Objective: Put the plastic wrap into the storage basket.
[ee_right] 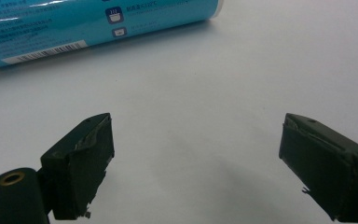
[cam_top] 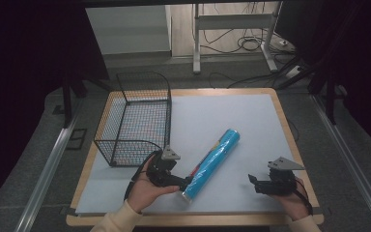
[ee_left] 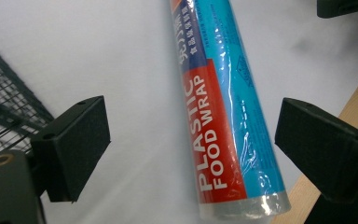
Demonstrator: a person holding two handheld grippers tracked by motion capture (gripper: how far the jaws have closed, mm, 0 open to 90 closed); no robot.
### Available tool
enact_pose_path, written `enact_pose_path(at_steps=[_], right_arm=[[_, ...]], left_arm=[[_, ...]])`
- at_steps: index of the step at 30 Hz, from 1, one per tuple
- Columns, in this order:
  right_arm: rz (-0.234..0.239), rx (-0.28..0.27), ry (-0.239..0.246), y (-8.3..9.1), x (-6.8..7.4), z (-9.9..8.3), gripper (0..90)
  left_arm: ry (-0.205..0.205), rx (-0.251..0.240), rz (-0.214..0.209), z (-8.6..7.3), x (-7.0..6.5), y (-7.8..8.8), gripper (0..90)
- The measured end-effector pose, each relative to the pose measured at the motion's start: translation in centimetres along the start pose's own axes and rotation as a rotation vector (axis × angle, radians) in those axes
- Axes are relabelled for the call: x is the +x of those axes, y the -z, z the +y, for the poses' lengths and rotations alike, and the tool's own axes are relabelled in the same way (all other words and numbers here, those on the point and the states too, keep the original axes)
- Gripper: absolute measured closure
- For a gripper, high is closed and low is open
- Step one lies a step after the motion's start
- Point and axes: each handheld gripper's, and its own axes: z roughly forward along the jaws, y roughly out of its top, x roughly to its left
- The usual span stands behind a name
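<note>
the left gripper [cam_top: 186, 182] sits at the near end of the plastic food wrap roll [cam_top: 212, 163], its jaws spread wide; in the left gripper view the roll [ee_left: 223, 116] lies between the two pads, nearer the right-hand one, with clear gaps on both sides, so nothing is gripped yet. the roll rests flat on the pale blue mat [cam_top: 222, 116], running away from that gripper on a slant toward the far right, its capped end closest to the jaws.

the right gripper [cam_top: 252, 181] hangs well off to the roll's right, jaws just as wide and empty; in the right gripper view the roll [ee_right: 98, 18] crosses above and beyond the pads, well apart from them, with bare mat between.

by the look of it the job is to lift the roll, probably into the wire basket [cam_top: 135, 121] standing beyond and to the left of the left gripper. judged so, only the approach is done: the left jaws straddle the roll, but closing, lifting and carrying are all left.

hard to read: the basket floor behind the mesh, so i cannot tell whether anything lies in it; the small print on the roll; and the roll's far end, cut off in both gripper views.
</note>
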Motion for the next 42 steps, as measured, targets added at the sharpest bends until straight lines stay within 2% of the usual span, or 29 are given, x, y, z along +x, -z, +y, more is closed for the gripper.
enact_pose_path(at_steps=[6,13,19,27,33,42], right_arm=[[-0.002,-0.008,0.005,0.0,0.1,0.0,10.8],[0.000,-0.021,0.005,0.3,0.1,0.2,11.1],[-0.002,-0.021,0.007,0.2,-0.1,0.1,11.1],[-0.006,-0.019,0.011,0.3,0.1,0.1,11.1],[-0.002,-0.019,0.003,0.3,0.0,0.1,11.1],[0.007,-0.024,0.001,0.4,0.0,0.2,11.1]], left_arm=[[0.002,0.004,-0.011,0.4,-0.1,-0.5,10.0],[-0.020,0.014,-0.009,1.3,-0.7,-1.5,9.9],[-0.021,0.028,-0.014,2.1,-0.9,-2.3,9.4],[-0.032,0.039,-0.039,3.3,-2.0,-3.6,8.7],[-0.037,0.047,-0.034,4.1,-2.4,-4.2,8.6],[-0.062,0.089,-0.024,6.0,-2.9,-5.7,7.8]])
